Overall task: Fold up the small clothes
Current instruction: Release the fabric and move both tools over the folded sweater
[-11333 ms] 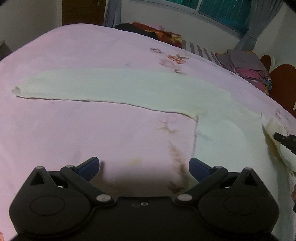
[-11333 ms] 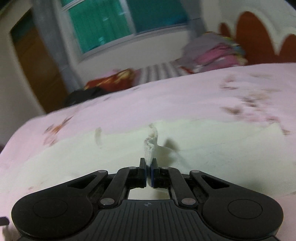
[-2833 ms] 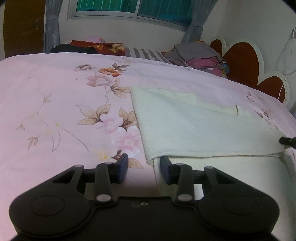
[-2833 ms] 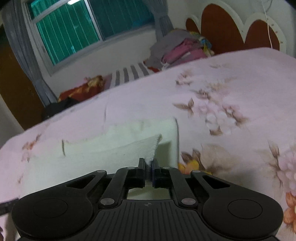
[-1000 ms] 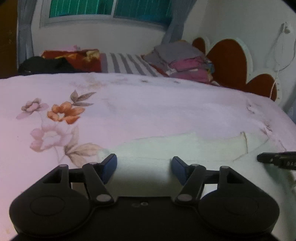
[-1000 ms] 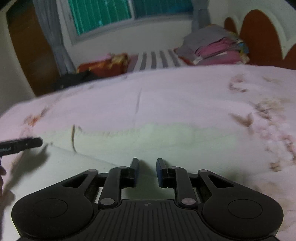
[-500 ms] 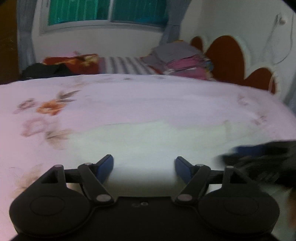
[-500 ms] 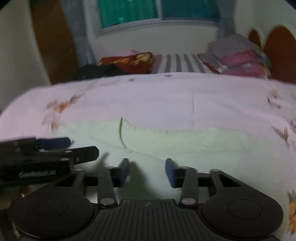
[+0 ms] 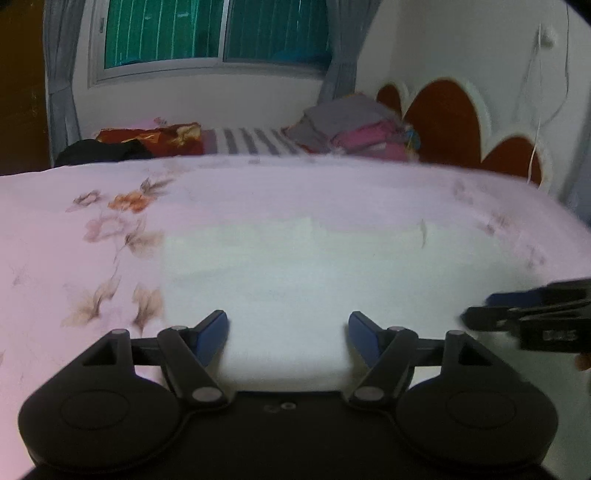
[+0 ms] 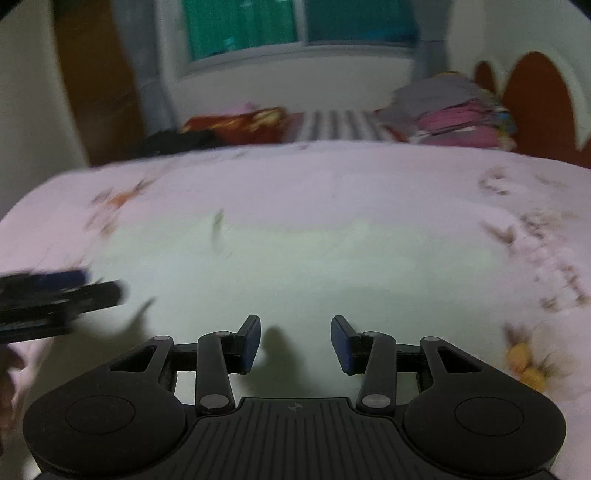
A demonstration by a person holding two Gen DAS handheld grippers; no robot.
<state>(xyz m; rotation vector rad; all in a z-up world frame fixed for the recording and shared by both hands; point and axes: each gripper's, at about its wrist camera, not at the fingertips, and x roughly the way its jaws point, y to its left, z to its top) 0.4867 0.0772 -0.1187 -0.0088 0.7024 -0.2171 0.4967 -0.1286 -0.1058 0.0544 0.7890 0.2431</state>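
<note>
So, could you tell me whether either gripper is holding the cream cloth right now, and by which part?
Nothing is held. The left gripper and right gripper both stand open above the cream cloth; the right's jaws have just been opening, with nothing between them.

One pale cloth [image 9: 314, 266] lay flat on one bed [image 9: 55, 258] under a pink flowered sheet. Two grippers were in view, the left gripper [image 9: 288, 334] and the right gripper [image 10: 295, 343], each with two blue-padded fingers [image 9: 212, 334]. Behind the bed there were one heap of folded clothes [image 9: 354, 125], one striped pillow [image 9: 251, 140], one window [image 9: 218, 33] and two curtains [image 9: 61, 74].
</note>
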